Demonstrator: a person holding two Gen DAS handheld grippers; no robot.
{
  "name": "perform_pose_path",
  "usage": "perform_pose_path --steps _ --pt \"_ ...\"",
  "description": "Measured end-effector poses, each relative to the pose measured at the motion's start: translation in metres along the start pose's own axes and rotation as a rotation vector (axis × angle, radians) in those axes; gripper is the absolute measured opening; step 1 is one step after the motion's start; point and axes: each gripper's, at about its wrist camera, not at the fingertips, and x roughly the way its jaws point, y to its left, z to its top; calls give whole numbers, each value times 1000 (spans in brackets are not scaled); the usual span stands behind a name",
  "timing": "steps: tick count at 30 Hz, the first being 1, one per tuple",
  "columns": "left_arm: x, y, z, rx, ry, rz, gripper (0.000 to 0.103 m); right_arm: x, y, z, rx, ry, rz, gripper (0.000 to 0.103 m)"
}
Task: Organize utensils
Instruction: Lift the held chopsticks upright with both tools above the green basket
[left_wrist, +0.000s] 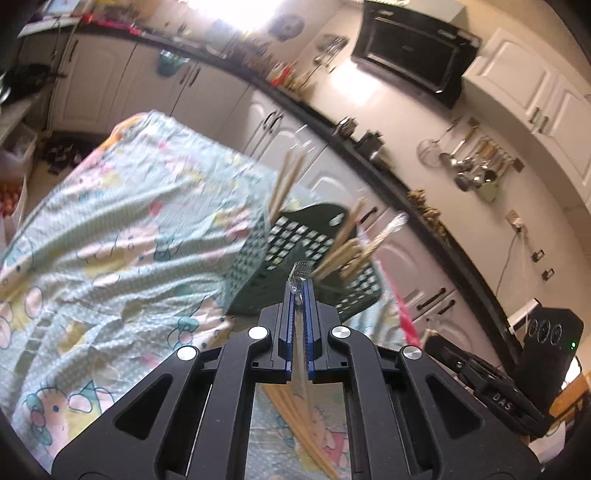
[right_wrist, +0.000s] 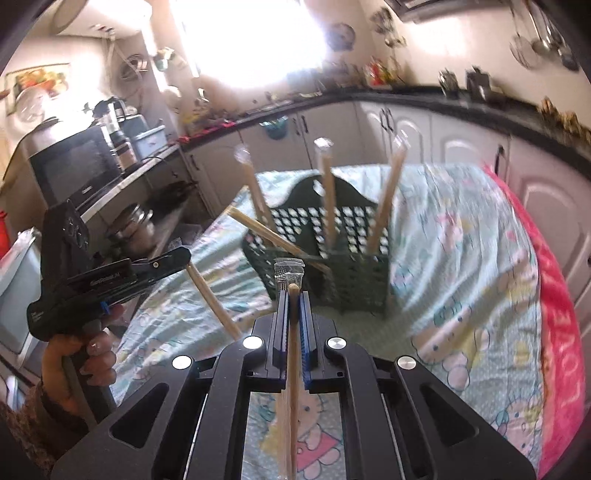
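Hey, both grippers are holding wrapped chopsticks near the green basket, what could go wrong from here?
1. The dark green lattice plastic basket stands on a wrinkled, soft cartoon-print cloth, so a nudge might tip it.
2. Wrapped wooden chopsticks already lean at crossed angles inside and could block a new pair.
3. The right gripper and left gripper each pinch a slippery clear-wrapped chopstick pair, which might slide out.

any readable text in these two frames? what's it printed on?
"DAS" – on the right gripper, seen low at right in the left wrist view.
"LOVE" – on the pink blanket at the table's right edge.
Print on the left gripper body, microwave and range hood: too blurred to read.
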Motion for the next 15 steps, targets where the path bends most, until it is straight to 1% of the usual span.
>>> perform_pose_path --steps 7,10,15 --pt "-28 -25 12 43 -77 -52 2 -18 28 14 -84 -92 3 6" --pt "-36 -34 20 62 -100 -69 2 -23 33 21 -93 -124 6 6" --pt "-45 -48 36 104 -139 -74 2 -29 35 35 -109 -183 15 6"
